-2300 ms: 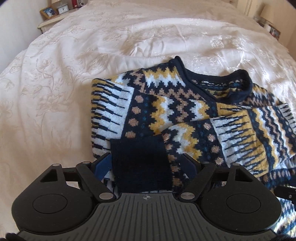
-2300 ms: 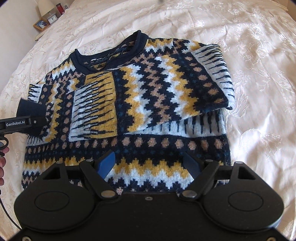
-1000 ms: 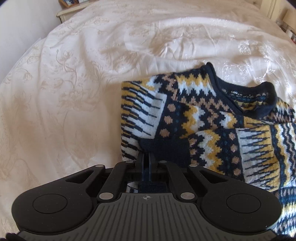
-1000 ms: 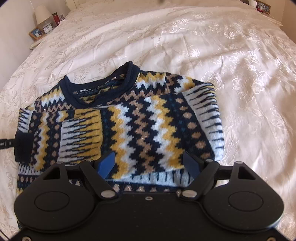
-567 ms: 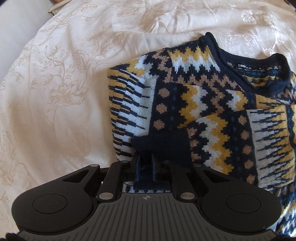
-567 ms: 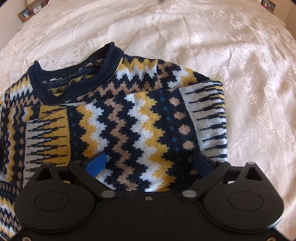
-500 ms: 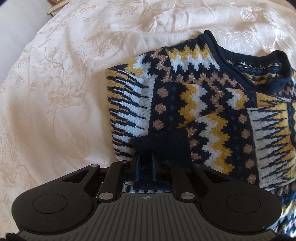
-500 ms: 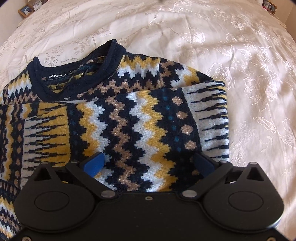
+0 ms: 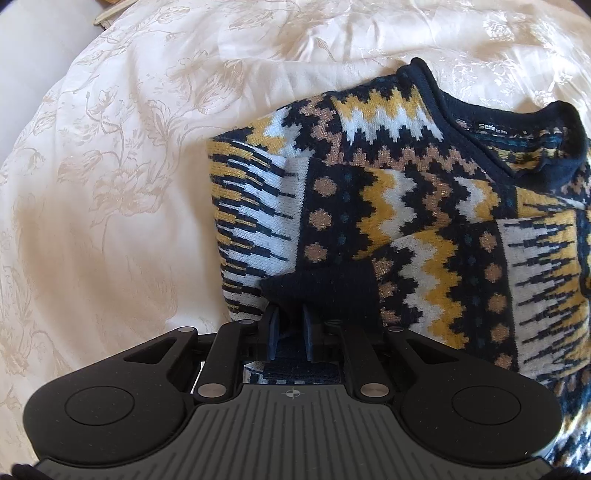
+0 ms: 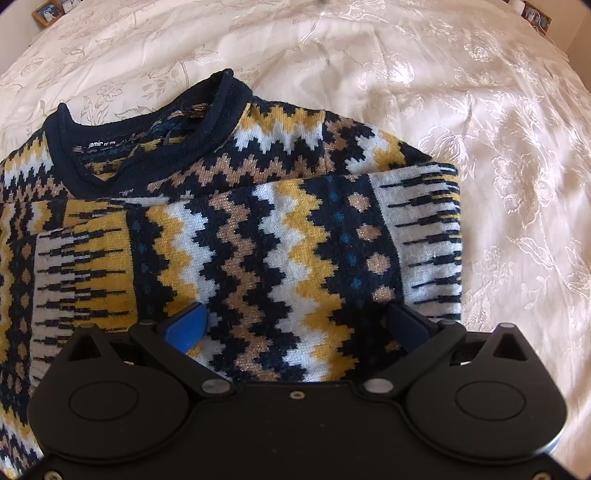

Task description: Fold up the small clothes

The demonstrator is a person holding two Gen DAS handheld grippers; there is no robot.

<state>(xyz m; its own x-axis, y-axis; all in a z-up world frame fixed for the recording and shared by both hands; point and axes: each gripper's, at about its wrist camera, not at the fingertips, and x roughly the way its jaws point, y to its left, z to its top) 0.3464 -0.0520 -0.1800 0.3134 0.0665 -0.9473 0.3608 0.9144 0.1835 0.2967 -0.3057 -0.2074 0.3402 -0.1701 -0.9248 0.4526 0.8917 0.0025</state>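
Note:
A navy, yellow and white patterned knit sweater lies on the bed with both sleeves folded across its front; it also shows in the right wrist view. My left gripper is shut on the navy cuff of one folded sleeve at the sweater's left edge. My right gripper is open, its blue fingers spread over the other folded sleeve, close above the knit. The navy neckline with a label lies at the far side.
The sweater rests on a cream floral bedspread, which also shows in the right wrist view. Picture frames stand on a bedside surface at the far left, more at the far right.
My left gripper closed on the navy cuff and has moved in over the sweater. My right gripper, still open, moved forward from the hem to the folded sleeve.

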